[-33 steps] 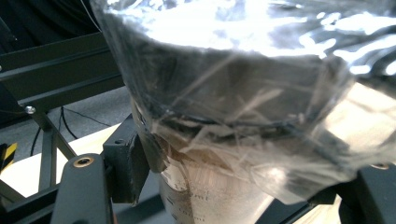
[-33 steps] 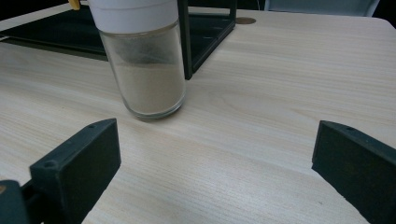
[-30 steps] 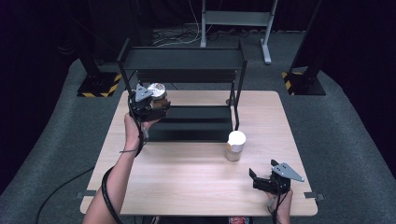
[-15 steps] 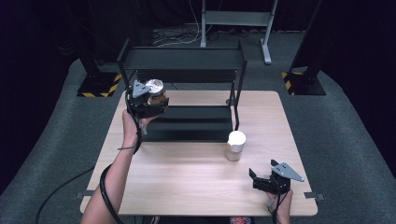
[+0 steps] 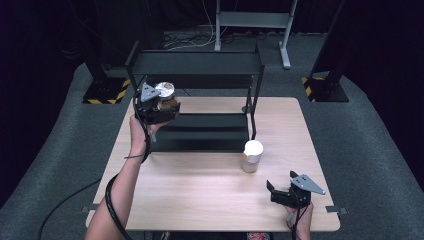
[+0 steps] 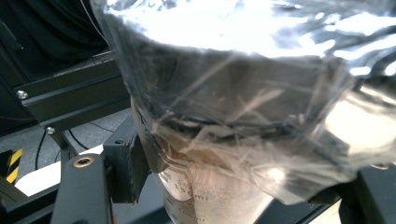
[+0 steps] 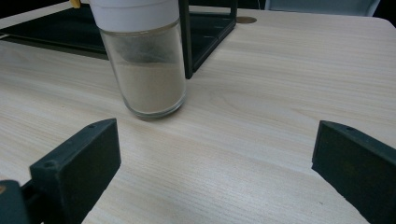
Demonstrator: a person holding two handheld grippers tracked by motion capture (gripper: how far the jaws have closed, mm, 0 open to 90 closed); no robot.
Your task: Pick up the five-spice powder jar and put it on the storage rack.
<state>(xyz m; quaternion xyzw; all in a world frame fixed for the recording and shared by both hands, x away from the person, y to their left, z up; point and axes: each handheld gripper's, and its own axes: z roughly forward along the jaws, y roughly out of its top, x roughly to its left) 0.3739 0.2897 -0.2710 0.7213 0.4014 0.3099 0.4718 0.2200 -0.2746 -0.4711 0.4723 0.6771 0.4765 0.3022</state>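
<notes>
Left gripper [image 5: 162,102]: raised at the left end of the rack [image 5: 200,90], beside the upper shelf, jaws clamped on a foil-capped jar [image 5: 166,95]; in the left gripper view the jaws press the jar's [image 6: 215,186] glass from both sides. Left hand [image 5: 140,132] grips the body from below, forearm stretched forward from the near edge toward the rack. Right gripper [image 5: 281,192]: low, well in front of the rack's right end, jaws spread wide with nothing between them, pointing toward the rack. Right hand [image 5: 300,215] sits behind it.
</notes>
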